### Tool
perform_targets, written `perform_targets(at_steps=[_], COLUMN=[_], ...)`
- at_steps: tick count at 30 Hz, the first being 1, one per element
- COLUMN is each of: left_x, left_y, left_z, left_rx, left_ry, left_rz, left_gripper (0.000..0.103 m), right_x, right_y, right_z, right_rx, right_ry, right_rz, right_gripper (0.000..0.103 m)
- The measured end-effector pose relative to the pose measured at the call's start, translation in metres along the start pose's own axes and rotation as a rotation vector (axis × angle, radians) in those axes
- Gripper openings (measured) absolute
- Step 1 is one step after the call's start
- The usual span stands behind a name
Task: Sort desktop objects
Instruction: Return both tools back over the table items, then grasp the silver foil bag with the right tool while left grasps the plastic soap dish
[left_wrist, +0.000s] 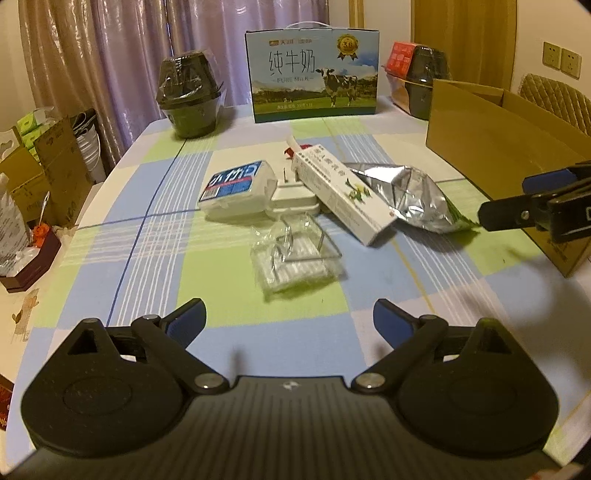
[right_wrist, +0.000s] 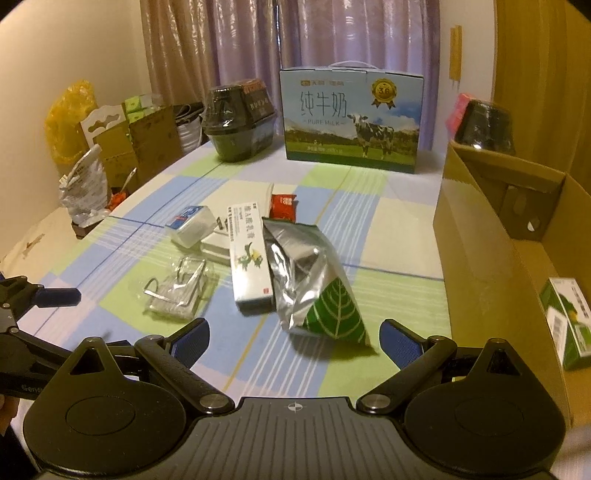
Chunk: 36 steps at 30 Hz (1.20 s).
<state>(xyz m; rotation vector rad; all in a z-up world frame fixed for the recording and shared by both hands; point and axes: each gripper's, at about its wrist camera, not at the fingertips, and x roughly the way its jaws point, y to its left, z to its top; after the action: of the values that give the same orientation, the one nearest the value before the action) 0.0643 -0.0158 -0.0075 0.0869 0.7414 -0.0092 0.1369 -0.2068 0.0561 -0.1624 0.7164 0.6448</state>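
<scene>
A heap of small objects lies mid-table. It holds a clear packet of metal clips (left_wrist: 291, 254) (right_wrist: 181, 291), a white box with a blue label (left_wrist: 236, 188) (right_wrist: 192, 225), a flat white case (left_wrist: 293, 201), a long white carton (left_wrist: 340, 192) (right_wrist: 251, 266), a silver foil bag with a green leaf (left_wrist: 410, 199) (right_wrist: 314, 280) and a red sachet (right_wrist: 282, 206). My left gripper (left_wrist: 290, 321) hangs open just short of the clip packet. My right gripper (right_wrist: 295, 338) is open too, close in front of the foil bag. Neither holds anything.
An open cardboard box (right_wrist: 498, 236) (left_wrist: 491, 147) stands along the right side, with a green-and-white carton (right_wrist: 569, 321) inside. A milk carton case (left_wrist: 314, 70) and wrapped black bowls (left_wrist: 190, 96) stand at the back. Boxes and bags (left_wrist: 40, 166) crowd the left edge.
</scene>
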Motion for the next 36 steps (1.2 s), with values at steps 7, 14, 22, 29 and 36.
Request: perform_targets(at_steps=[7, 14, 22, 29, 36], left_x=[0.033, 0.063, 0.077, 0.076, 0.06], left_y=[-0.016, -0.02, -0.014, -0.01, -0.008], left_z=[0.013, 0.022, 0.026, 0.025, 0.016], left_rx=[0.039, 0.03, 0.016, 0.004, 0.022], left_ry=[-0.011, -0.018, 0.016, 0.025, 0.048], left_rz=[0.024, 0.066, 0.054, 0.029, 0.003], left_gripper=[0.095, 0.095, 0.077, 0.062, 0.056], right_x=[0.03, 0.057, 0.098, 0.112, 0.092], right_y=[-0.014, -0.019, -0.018, -0.02, -0.014], right_z=[0.014, 0.022, 0.025, 0.023, 0.015], right_rx=[0.008, -0.033, -0.08, -0.108, -0.05], right_ry=[0.028, 0.075, 0.188, 0.224, 0.256], right_rz=[0.017, 0.012, 0.005, -0.014, -0.038], right_gripper=[0.096, 0.096, 0.094, 0.068, 0.056])
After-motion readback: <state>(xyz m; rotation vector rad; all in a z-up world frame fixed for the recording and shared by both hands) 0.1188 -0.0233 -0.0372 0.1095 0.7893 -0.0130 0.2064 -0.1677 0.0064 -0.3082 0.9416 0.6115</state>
